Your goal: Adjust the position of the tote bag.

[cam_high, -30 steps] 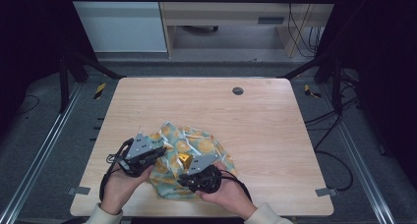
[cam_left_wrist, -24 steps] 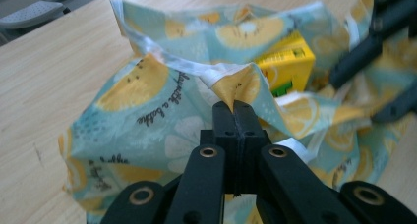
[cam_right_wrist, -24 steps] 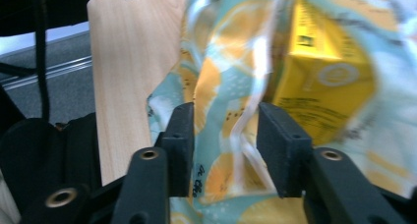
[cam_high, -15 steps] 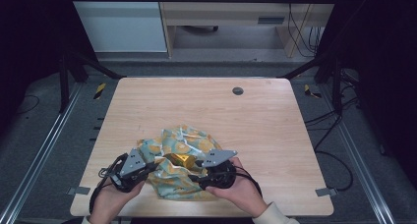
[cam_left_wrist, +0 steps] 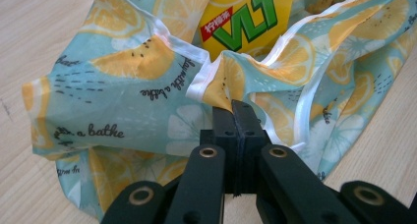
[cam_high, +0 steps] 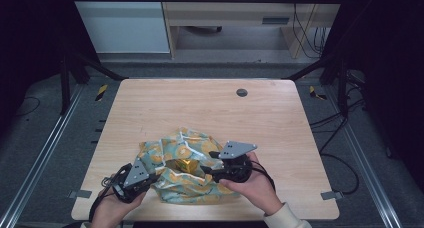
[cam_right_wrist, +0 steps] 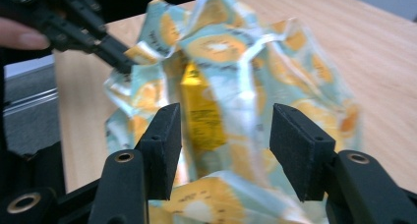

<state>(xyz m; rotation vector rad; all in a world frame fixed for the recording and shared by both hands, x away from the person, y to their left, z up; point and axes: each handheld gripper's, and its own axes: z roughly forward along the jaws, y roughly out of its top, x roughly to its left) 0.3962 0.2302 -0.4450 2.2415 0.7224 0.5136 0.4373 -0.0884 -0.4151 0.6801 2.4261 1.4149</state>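
Observation:
A light-blue cloth bag (cam_high: 192, 185) printed with lemon slices lies crumpled near the table's front edge. A yellow drink carton (cam_high: 180, 164) stands inside its mouth; the left gripper view shows the carton (cam_left_wrist: 246, 17) with green letters. My left gripper (cam_high: 156, 169) is at the bag's left side, shut (cam_left_wrist: 236, 108) on the white-hemmed rim (cam_left_wrist: 196, 86). My right gripper (cam_high: 209, 163) is at the bag's right side, open (cam_right_wrist: 226, 121), its jaws either side of the bag (cam_right_wrist: 255, 96) and the carton (cam_right_wrist: 201, 111) without touching them. The left gripper (cam_right_wrist: 115, 54) pinches the far rim.
The wooden table (cam_high: 210, 108) has a round grommet (cam_high: 242, 92) near its back edge. Metal frame rails run along both sides (cam_high: 40, 158). A cabinet and cables stand beyond the table's far edge.
My left gripper has drawn back toward the front left with the bag's rim, spreading the mouth. My right gripper has shifted right and a little away from the carton.

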